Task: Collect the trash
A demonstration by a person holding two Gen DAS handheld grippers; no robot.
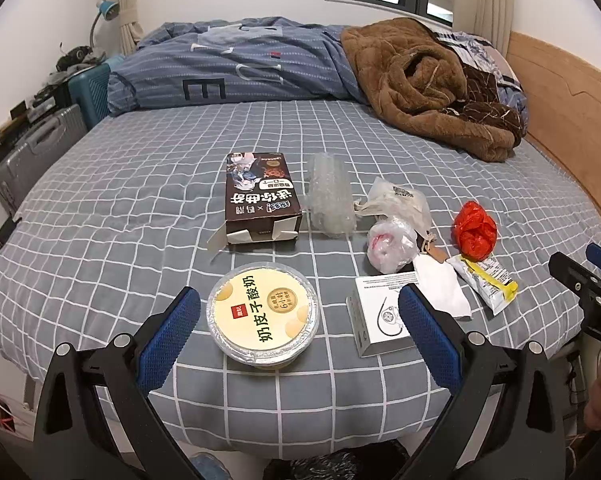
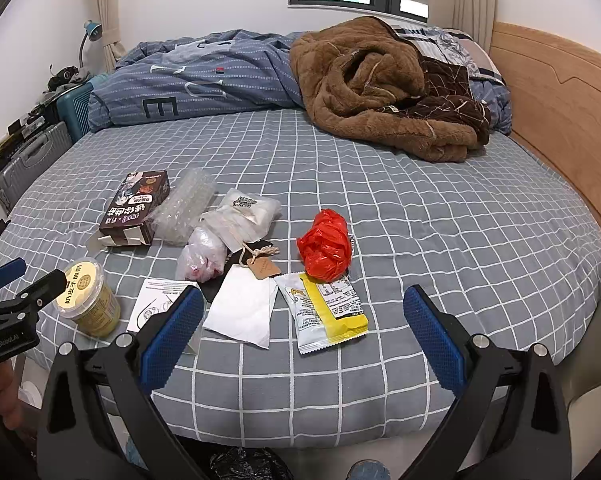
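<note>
1. The left gripper (image 1: 300,332) is held with its jaws spread wide and nothing between the pads; the yogurt tub (image 1: 263,314) is framed low in the centre of its view, which suggests that it is being lined up as the first pick.
2. The right gripper (image 2: 304,328) is likewise seen fully spread and empty, with the white-and-yellow snack wrapper (image 2: 328,312) and the white napkin (image 2: 242,308) lying between its fingers in the lower middle of the frame.
3. The trash is found scattered on the checked bed sheet (image 2: 440,216) near its front edge: a dark carton (image 1: 262,200), bubble wrap (image 1: 330,200), clear bags (image 1: 396,220) and a crumpled red bag (image 2: 325,246).
4. A black bag (image 2: 244,464) is glimpsed at the bottom edge, probably kept below the bed edge to receive the pieces.
</note>
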